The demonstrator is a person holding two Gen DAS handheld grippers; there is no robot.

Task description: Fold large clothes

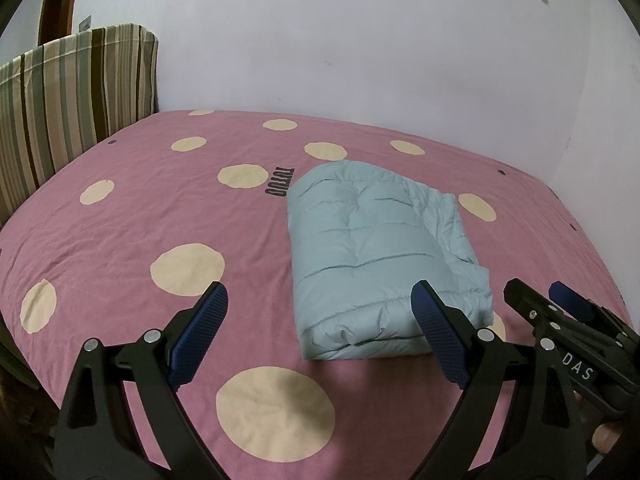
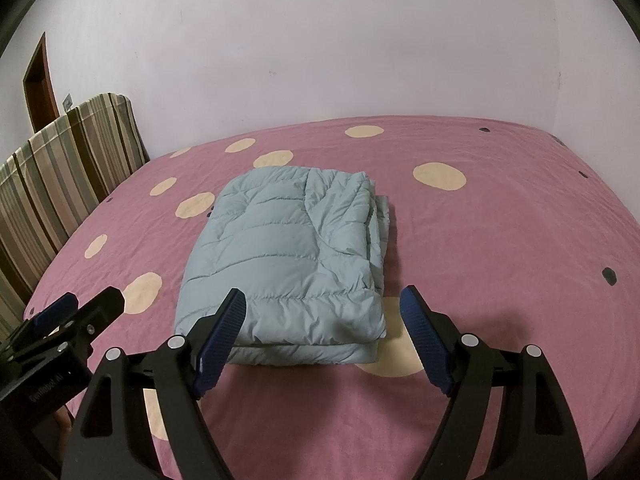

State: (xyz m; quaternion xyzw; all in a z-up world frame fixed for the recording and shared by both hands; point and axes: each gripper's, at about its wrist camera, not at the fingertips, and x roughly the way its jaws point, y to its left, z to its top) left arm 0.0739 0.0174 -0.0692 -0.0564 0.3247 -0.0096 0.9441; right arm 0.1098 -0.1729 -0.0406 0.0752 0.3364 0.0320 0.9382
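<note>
Lying on the bed (image 2: 500, 240) is a pale blue quilted jacket (image 2: 288, 264), folded into a thick rectangular bundle with its layered edges stacked along one side and a rounded fold at the end nearest the cameras. It sits toward the near edge of the bed, roughly midway between the two side edges, partly covering one of the cream dots printed on the pink sheet (image 1: 140, 216) (dark lettering shows on the sheet just beside the bundle's far end in the left wrist view). Both tools hang above the near edge of the bed, side by side and apart from the cloth. The left gripper (image 1: 320, 308) has its blue-padded fingers spread wide with nothing between them; its far fingertip overlaps the bundle's near corner in the picture, though contact cannot be told. The right gripper (image 2: 324, 312) likewise stands wide apart and empty, its pads framing the near end of the jacket without pressing on it. A striped cushion (image 1: 76, 96) stands upright along the bed's left edge, against a plain pale wall (image 2: 320, 60), and a brown door frame (image 2: 38, 80) shows behind it.
</note>
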